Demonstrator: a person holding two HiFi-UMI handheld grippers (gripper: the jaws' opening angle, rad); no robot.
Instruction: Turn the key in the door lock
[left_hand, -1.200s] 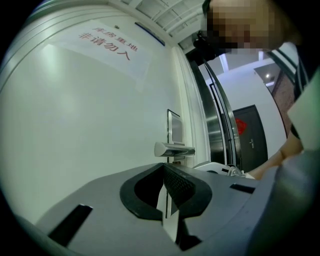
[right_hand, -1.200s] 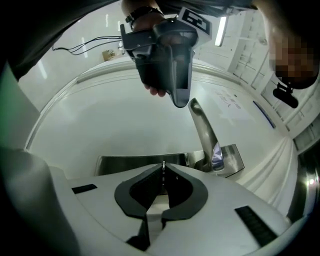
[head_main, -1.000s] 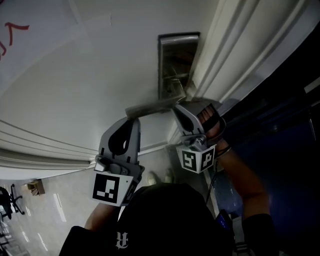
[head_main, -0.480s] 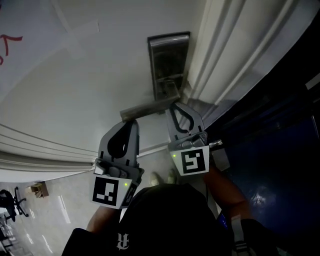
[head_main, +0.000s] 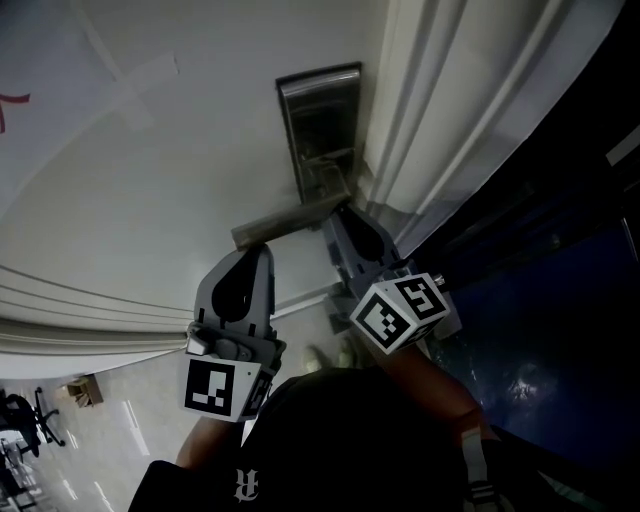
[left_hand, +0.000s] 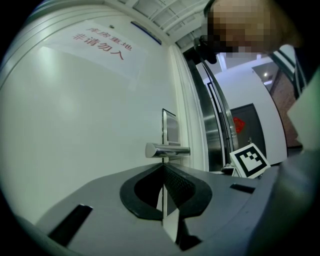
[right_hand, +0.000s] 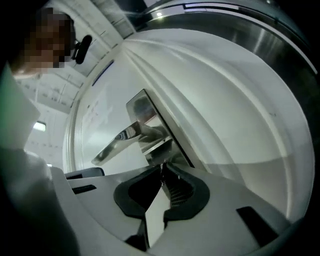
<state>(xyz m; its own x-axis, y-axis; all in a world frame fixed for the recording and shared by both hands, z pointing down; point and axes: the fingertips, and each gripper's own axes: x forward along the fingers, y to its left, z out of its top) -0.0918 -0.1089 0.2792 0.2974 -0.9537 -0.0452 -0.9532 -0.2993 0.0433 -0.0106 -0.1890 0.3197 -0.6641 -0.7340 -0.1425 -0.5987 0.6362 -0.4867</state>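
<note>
A steel lock plate (head_main: 318, 125) with a lever handle (head_main: 288, 218) sits on the white door (head_main: 150, 170). My right gripper (head_main: 338, 213) presses its tips against the plate's lower end, just under the handle's hub. In the right gripper view its jaws (right_hand: 161, 169) are shut at the plate (right_hand: 150, 125), and only a thin sliver of the key shows between them. My left gripper (head_main: 254, 250) hangs just below the handle's free end. It is shut with nothing in it (left_hand: 163, 166), and the handle (left_hand: 167, 150) is right ahead of it.
The white door frame (head_main: 430, 110) runs along the right of the lock, with dark glass (head_main: 560, 300) beyond it. A paper sign with red print (left_hand: 100, 42) is taped on the door above. Tiled floor (head_main: 100, 420) lies at the lower left.
The right gripper has rolled about its own axis at the lock; its marker cube now shows a corner instead of a flat face. The view has shifted, and the left gripper stays under the handle.
</note>
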